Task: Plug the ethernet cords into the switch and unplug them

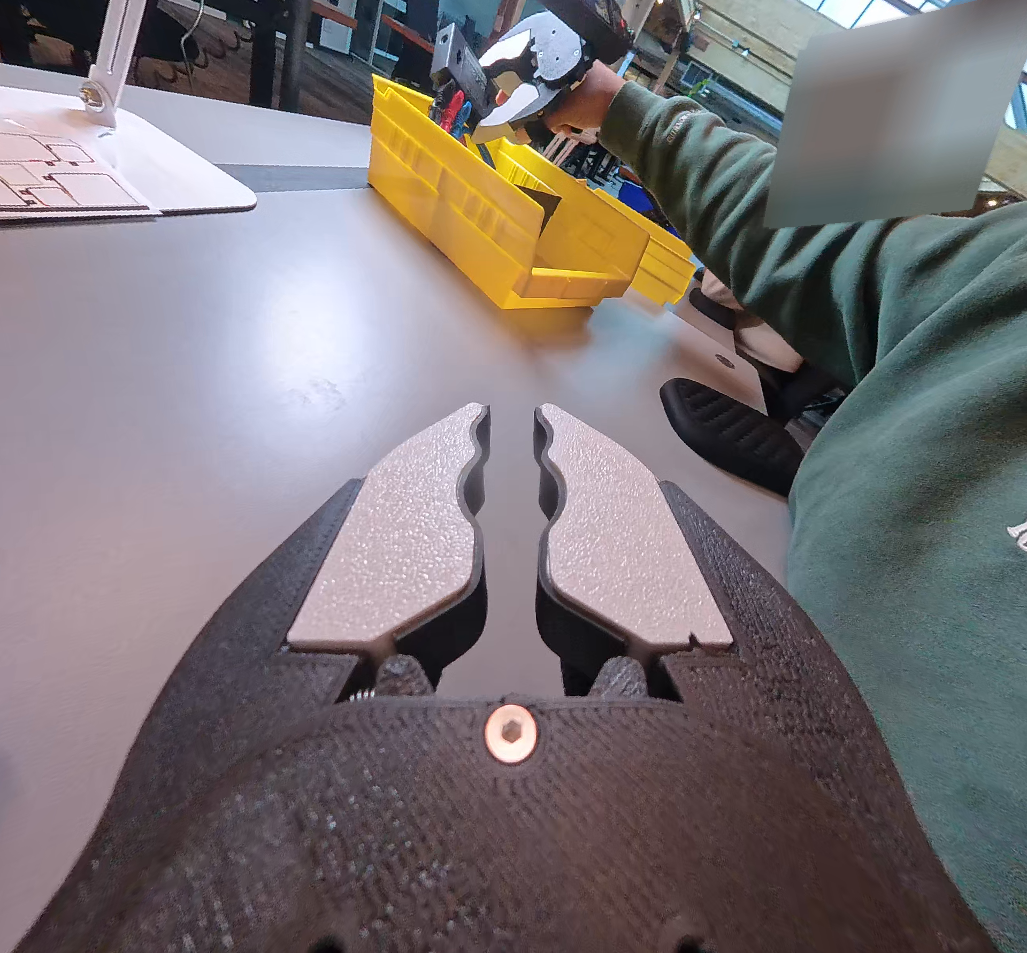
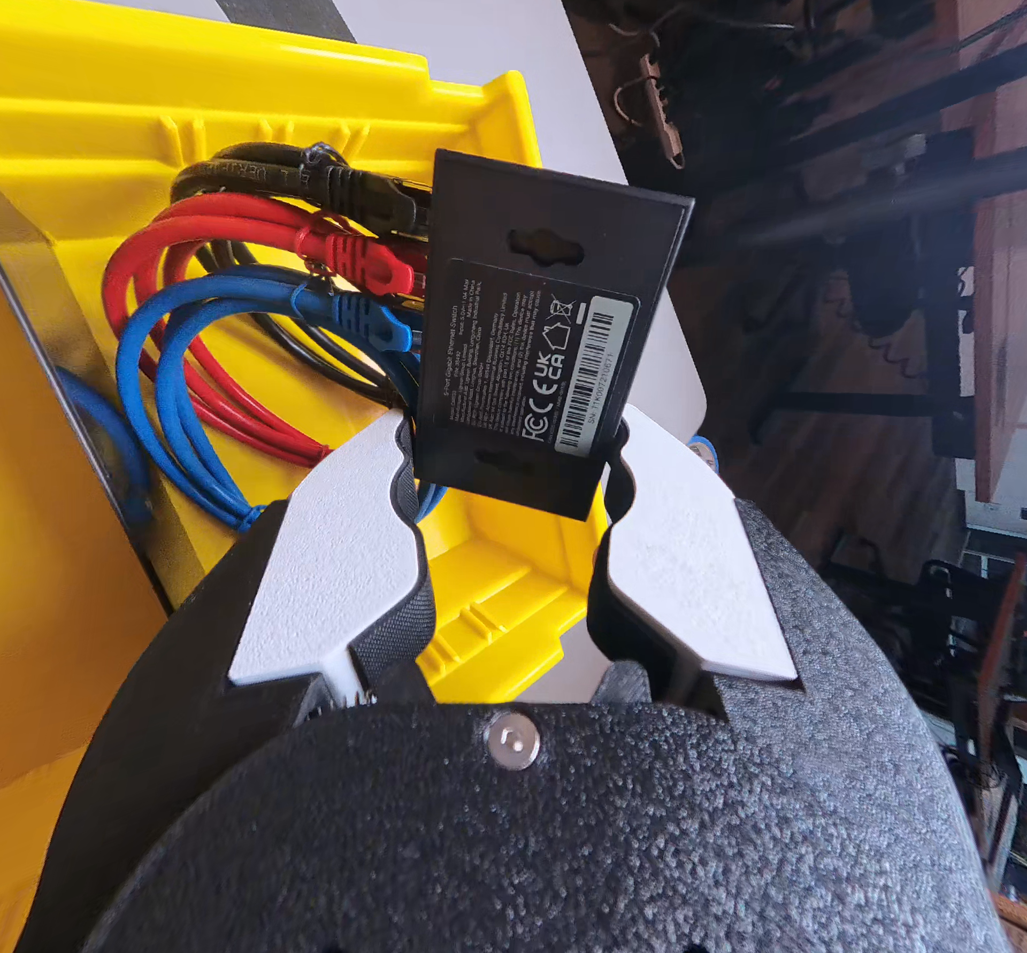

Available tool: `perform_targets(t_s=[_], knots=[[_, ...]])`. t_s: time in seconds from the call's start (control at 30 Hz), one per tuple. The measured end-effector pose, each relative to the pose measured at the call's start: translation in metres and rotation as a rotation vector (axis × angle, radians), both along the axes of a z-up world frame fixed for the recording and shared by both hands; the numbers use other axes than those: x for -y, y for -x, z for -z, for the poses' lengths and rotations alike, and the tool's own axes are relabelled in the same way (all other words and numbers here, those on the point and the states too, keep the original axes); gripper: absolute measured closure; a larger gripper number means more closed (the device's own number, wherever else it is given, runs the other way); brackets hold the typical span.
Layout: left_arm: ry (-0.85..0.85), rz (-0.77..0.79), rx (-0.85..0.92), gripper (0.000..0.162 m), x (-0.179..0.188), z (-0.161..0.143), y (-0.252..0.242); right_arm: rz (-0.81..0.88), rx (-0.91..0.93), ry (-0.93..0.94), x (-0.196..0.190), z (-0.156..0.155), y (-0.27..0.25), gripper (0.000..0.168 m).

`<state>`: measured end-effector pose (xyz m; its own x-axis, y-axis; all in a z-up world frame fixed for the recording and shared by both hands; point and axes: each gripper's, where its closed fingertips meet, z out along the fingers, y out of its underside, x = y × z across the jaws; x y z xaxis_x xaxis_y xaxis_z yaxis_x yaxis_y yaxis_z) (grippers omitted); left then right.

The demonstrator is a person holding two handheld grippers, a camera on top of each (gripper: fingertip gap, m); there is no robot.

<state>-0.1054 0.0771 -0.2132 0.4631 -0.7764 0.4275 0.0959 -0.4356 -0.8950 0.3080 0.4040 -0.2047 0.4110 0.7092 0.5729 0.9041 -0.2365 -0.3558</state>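
Observation:
My right gripper (image 2: 514, 429) is shut on the lower end of a black ethernet switch (image 2: 533, 326) and holds it label side up over a yellow bin (image 2: 166, 93). A black cord (image 2: 367, 193), a red cord (image 2: 355, 259) and a blue cord (image 2: 361, 315) are plugged into the switch's left side, and their loops hang into the bin. In the left wrist view the right gripper (image 1: 486, 90) holds the switch (image 1: 460, 59) above the bin (image 1: 461, 215). My left gripper (image 1: 512, 415) is empty, its fingers a narrow gap apart, low over the grey table (image 1: 222, 370).
A second yellow bin (image 1: 661, 259) sits beside the first. A white stand base with a printed sheet (image 1: 166, 165) is at the far left of the table. The person's green sleeve (image 1: 722, 204) and a black chair armrest (image 1: 728, 437) are on the right. My hands' fingertips stand some 55 centimetres from each other.

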Motion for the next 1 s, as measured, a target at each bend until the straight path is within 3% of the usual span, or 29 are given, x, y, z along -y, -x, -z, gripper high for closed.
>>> perform_targets(t_s=[0.13,0.23,0.43,0.63,0.77,0.87,1.0], knots=[[-0.007,0.004,-0.008,0.147,0.001,0.0,-0.001,0.042,0.037,0.008,-0.006,0.008,-0.01,0.097],[-0.02,0.006,-0.021,0.147,0.002,0.0,-0.002,0.073,0.087,-0.018,-0.003,0.006,-0.02,0.084],[-0.029,0.03,-0.038,0.146,0.007,0.0,-0.007,0.162,-0.025,-0.192,0.014,-0.043,-0.036,0.08],[-0.08,-0.009,-0.132,0.147,0.007,0.0,-0.003,0.187,-0.337,-0.192,0.085,-0.066,-0.018,0.084],[-0.123,-0.063,-0.255,0.147,0.003,0.001,0.007,0.12,-0.428,-0.121,0.157,-0.049,0.01,0.088],[-0.169,-0.124,-0.313,0.142,-0.001,-0.006,0.022,0.284,-0.363,-0.06,0.199,-0.016,-0.009,0.091],[-0.236,-0.259,-0.372,0.137,-0.006,-0.022,0.055,0.461,-0.539,-0.143,0.239,-0.002,-0.028,0.091]])
